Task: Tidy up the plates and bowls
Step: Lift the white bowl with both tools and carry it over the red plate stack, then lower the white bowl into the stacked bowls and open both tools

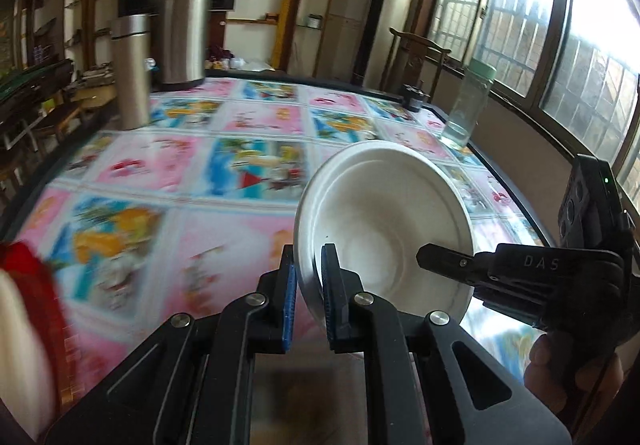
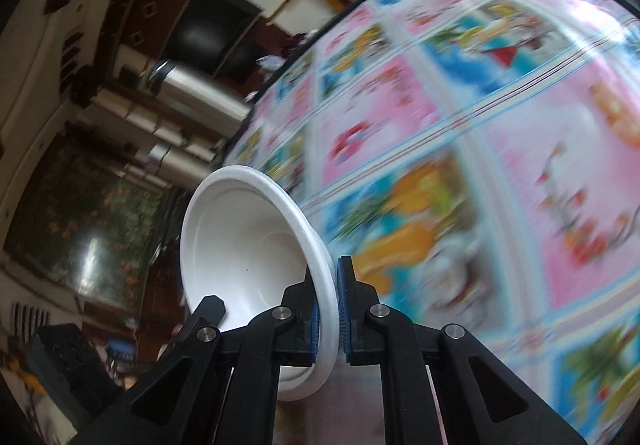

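I have the bowl (image 1: 384,221) tilted above the surface (image 1: 200,181), each hand-held gripper, left (image 1: 309,285) and right (image 2: 329,309), clamped on its thin rim. If my hands pull apart or twist, the rim may buckle or slip free.

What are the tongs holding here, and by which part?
Both tongs, left and right, are shut on the rim of one white bowl, held tilted above the table.
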Motion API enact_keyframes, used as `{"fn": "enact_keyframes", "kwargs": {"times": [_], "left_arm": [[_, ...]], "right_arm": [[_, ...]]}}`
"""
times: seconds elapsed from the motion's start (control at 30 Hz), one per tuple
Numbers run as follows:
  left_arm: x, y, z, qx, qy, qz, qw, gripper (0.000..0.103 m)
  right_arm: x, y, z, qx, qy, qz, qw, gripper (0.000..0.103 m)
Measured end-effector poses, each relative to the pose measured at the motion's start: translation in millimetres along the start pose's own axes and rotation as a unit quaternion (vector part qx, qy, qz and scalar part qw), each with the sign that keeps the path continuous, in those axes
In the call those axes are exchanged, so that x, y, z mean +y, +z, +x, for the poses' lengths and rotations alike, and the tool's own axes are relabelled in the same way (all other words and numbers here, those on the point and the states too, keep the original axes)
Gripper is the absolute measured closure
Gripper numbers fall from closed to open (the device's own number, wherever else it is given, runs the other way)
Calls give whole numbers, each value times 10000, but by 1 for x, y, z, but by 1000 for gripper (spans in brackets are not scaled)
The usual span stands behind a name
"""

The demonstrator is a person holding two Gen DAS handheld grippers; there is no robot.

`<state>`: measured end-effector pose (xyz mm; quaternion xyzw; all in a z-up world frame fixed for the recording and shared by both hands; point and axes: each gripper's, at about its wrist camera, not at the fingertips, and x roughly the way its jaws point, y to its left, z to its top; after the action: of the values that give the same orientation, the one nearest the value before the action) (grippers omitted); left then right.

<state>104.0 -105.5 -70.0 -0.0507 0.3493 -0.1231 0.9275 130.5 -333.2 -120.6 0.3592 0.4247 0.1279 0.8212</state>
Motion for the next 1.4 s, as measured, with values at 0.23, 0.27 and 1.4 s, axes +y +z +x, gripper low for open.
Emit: {"fn": "enact_keyframes", "kwargs": {"times": [0.23, 0.27, 1.4], "left_arm": [[51, -14, -87, -390, 394, 46, 9985, 93], [57, -16, -96, -430, 450, 42, 9981, 93], [210, -69, -158, -214, 1468, -1177, 9819, 89]], "right_arm": [[71, -48, 7, 327, 629, -461, 9964, 94], [82, -53, 7, 367, 656, -554, 9956, 94], [246, -183, 91, 779, -59, -2775, 9576, 88]]}}
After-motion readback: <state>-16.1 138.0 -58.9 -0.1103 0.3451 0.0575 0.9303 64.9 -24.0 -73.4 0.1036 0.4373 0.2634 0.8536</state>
